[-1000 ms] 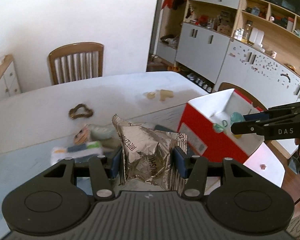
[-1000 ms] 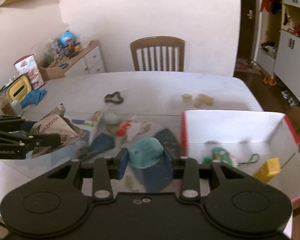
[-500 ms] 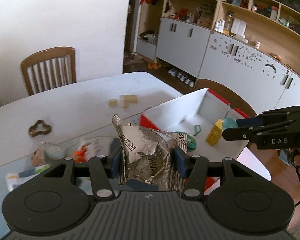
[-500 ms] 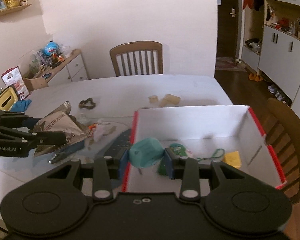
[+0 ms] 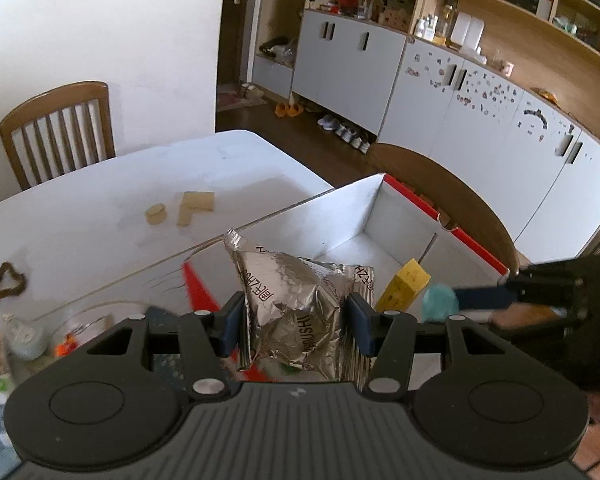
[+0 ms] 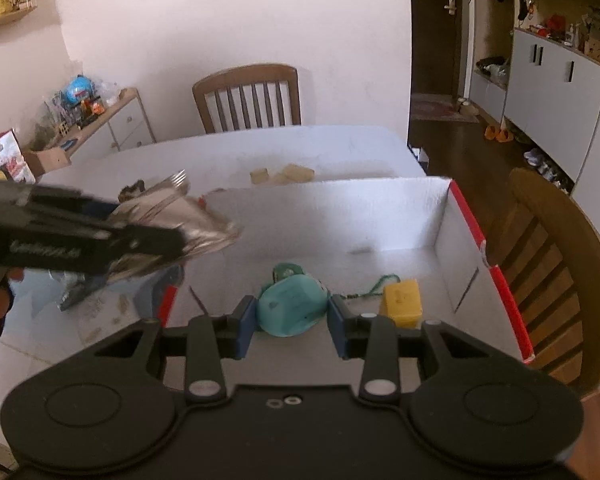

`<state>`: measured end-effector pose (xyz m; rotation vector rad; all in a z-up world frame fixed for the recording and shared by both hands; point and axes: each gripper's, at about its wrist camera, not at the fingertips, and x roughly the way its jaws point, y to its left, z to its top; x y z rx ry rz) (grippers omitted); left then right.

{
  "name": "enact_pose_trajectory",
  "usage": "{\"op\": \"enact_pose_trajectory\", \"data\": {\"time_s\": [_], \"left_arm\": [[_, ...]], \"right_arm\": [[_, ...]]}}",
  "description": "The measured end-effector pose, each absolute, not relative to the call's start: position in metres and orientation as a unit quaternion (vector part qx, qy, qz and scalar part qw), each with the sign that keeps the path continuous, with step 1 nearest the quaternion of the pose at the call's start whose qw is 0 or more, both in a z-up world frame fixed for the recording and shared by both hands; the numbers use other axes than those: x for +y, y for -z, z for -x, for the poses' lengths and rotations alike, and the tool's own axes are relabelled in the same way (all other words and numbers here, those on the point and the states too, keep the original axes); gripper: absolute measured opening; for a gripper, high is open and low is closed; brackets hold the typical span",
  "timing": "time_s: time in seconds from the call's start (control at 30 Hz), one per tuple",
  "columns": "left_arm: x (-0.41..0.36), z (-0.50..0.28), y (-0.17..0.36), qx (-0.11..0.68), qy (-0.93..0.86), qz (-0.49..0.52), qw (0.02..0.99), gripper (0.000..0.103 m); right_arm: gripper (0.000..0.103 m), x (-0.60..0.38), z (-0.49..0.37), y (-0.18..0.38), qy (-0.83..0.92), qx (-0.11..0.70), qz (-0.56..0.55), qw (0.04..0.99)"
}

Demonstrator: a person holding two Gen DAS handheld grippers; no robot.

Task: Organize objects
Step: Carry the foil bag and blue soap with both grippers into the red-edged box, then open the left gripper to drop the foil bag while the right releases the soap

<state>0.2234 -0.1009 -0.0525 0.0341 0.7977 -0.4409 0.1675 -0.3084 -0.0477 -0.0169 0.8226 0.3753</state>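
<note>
Two things are held over the open box [image 6: 440, 220], one in each pair of tongs. The left tongs [image 5: 296, 322] are clamped on a crinkled silver foil packet [image 5: 296, 300] with dark printed lettering; its blue pads press the packet's sides, and the pinched top corner sticks up ahead of the fingertips. In the right wrist view this packet [image 6: 196, 232] hangs just past the box's near left corner, above the red-edged rim. The right tongs [image 6: 292, 320] are clamped on a rounded teal object [image 6: 292, 310], soft-looking and slightly dented, gripped at its two sides and held above the box floor.

The box is white inside with red outer edges and rests on the white surface [image 5: 100, 200]. On its floor lie a yellow block [image 6: 402, 300] just right of the teal object, and a green item with a thin green cord [image 6: 364, 290], partly hidden behind it. Beyond the box, on the surface, sit small tan wooden pieces [image 5: 188, 208] and a dark braided loop [image 5: 6, 282].
</note>
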Motion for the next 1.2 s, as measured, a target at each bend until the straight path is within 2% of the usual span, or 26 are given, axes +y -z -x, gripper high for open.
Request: {"op": "enact_pose_trajectory", "data": {"time_s": [0.77,1.2], "left_arm": [[-0.210,-0.312,0.120,0.463,0.227,-0.067,0.854,0.054],[-0.226,-0.336,0.152,0.530,0.219,-0.065,0.817,0.054]], "right_arm": [[0.036,-0.306,-0.217,0.113,-0.200,0.492,0.049,0.846],[0.036,-0.309,-0.218,0.131,-0.187,0.520,0.051,0.832]]}}
